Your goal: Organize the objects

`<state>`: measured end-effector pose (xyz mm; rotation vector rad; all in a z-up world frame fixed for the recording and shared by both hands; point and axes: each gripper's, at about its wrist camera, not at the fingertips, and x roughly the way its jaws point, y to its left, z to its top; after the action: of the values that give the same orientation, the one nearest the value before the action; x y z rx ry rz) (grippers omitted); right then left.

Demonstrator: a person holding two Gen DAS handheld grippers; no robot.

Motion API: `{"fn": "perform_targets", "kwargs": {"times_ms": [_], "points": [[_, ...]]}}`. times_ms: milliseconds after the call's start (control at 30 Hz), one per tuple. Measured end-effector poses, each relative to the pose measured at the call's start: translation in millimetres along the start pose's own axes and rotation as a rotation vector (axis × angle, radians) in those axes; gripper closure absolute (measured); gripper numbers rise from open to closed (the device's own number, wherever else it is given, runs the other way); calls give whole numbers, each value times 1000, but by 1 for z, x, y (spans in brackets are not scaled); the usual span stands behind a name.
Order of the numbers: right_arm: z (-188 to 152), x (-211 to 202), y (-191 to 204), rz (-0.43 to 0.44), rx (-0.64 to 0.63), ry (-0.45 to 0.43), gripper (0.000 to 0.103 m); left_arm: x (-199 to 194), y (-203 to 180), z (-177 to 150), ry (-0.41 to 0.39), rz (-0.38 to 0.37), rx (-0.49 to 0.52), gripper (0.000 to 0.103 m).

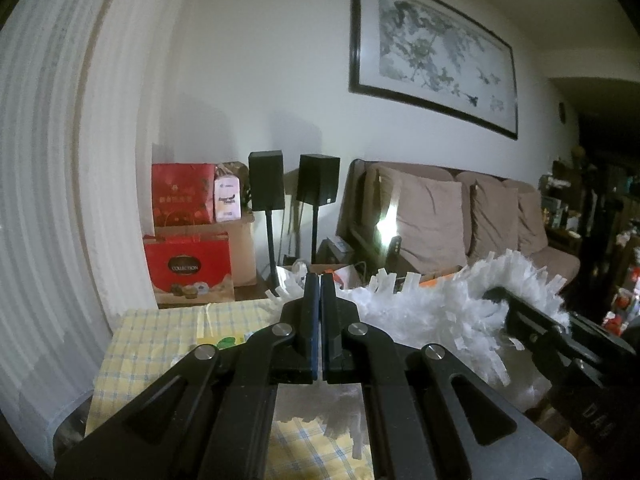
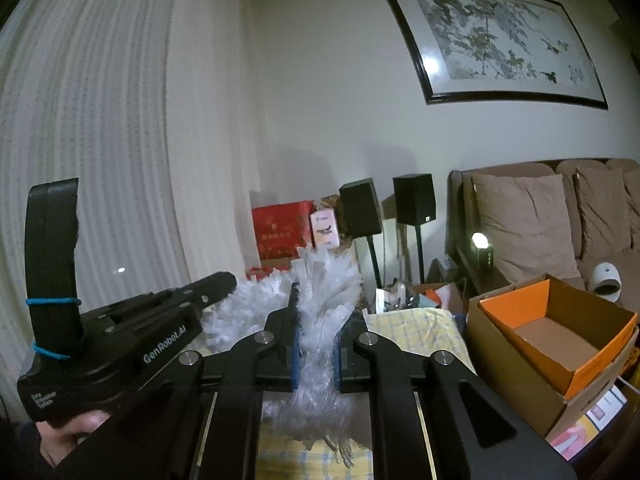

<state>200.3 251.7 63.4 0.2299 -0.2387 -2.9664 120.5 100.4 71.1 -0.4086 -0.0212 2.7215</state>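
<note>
the white fluffy duster head [image 2: 320, 320] hangs above the yellow checked cloth [image 2: 404, 324], stretched between the two grippers. the right gripper [image 2: 317, 300] is clamped on one end of it: the shredded white strips fill the gap between its blue-padded fingers [image 2: 296, 344], stick up past the fingertips and bunch out below them. from there the duster head curves away to the left of those fingers, toward the left gripper [image 2: 218, 282].

in the left wrist view the left gripper [image 1: 320, 280] has its fingers [image 1: 310, 320] pressed together with only a thin slit between them, and the duster head [image 1: 432, 312] begins just behind and right of the fingertips; whether a few strips are pinched there i cannot tell. the right gripper [image 1: 504, 300] shows at the far right, buried in the fluff.

a hand [image 2: 76, 436] holds the left gripper's handle. right of the right fingers stands an open cardboard box [image 2: 516, 344] with an orange lining. beyond the fingertips are two black speakers [image 2: 414, 200], red gift bags [image 1: 188, 268], a brown sofa [image 1: 440, 216] and a framed picture [image 2: 496, 40].
</note>
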Motion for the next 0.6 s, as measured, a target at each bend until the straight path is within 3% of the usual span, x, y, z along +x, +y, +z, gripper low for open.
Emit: {"fn": "perform_targets", "kwargs": {"times_ms": [467,600], "points": [[-4,9,-4,7,31,42,94,-1,16,-3,15,-5,-32,102],[-6,14,-4,10,31,49,94,-8,23,0,5,-55,-73,102]]}}
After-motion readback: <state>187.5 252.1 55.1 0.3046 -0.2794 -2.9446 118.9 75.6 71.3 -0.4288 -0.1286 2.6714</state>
